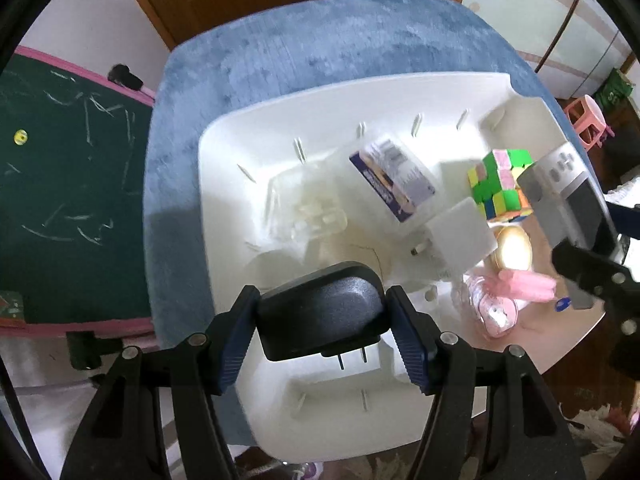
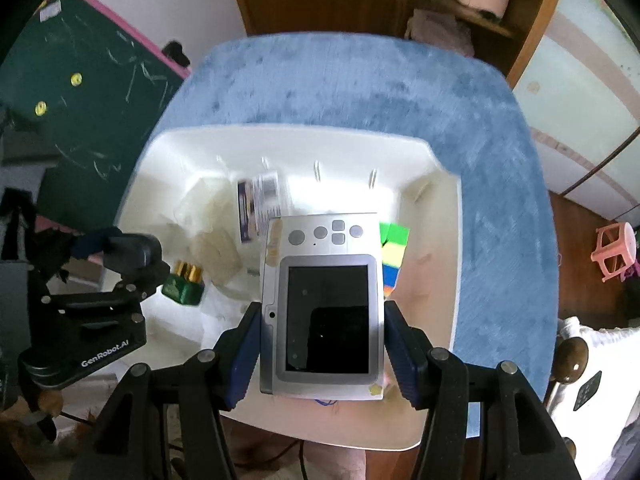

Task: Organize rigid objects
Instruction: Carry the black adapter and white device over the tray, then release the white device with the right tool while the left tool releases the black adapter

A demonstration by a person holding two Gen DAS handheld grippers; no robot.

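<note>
Below the left wrist camera, the left tool (image 1: 320, 332) pinches a black plug adapter (image 1: 320, 312) between its two blue pads, prongs pointing toward the camera. It hangs above the near end of a white tray (image 1: 248, 128), which sits on a blue cloth (image 1: 280, 48) covering the table. Lying in the tray are a clear plastic case (image 1: 304, 212), a blue-and-white box (image 1: 394, 180), a white charger (image 1: 456, 240) and a multicoloured puzzle cube (image 1: 502, 184). Just past the tray's right edge, on bare table, rest a round gold item (image 1: 514, 248) and a pink-and-clear piece (image 1: 496, 312), too blurred to name. At the far right, the right tool (image 1: 592, 268) carries a silver camera (image 1: 568, 192).

From the right wrist camera, the right tool (image 2: 320, 344) pinches that silver camera (image 2: 324, 304) by its two long sides, screen facing the lens. It hangs above the tray's right half, over the cube (image 2: 394, 256). Deeper in the tray lie the box (image 2: 260, 204), the clear case (image 2: 212, 248) and a green pack of gold-topped batteries (image 2: 184, 284). The left tool (image 2: 120, 256) shows at the left with its adapter.

Judging by this, the step in hand is placing: both items are held over the tray, neither yet set down. The next move likely calls for lowering each onto a free patch of tray floor, clear of the cube and charger, then spreading the pads.
</note>
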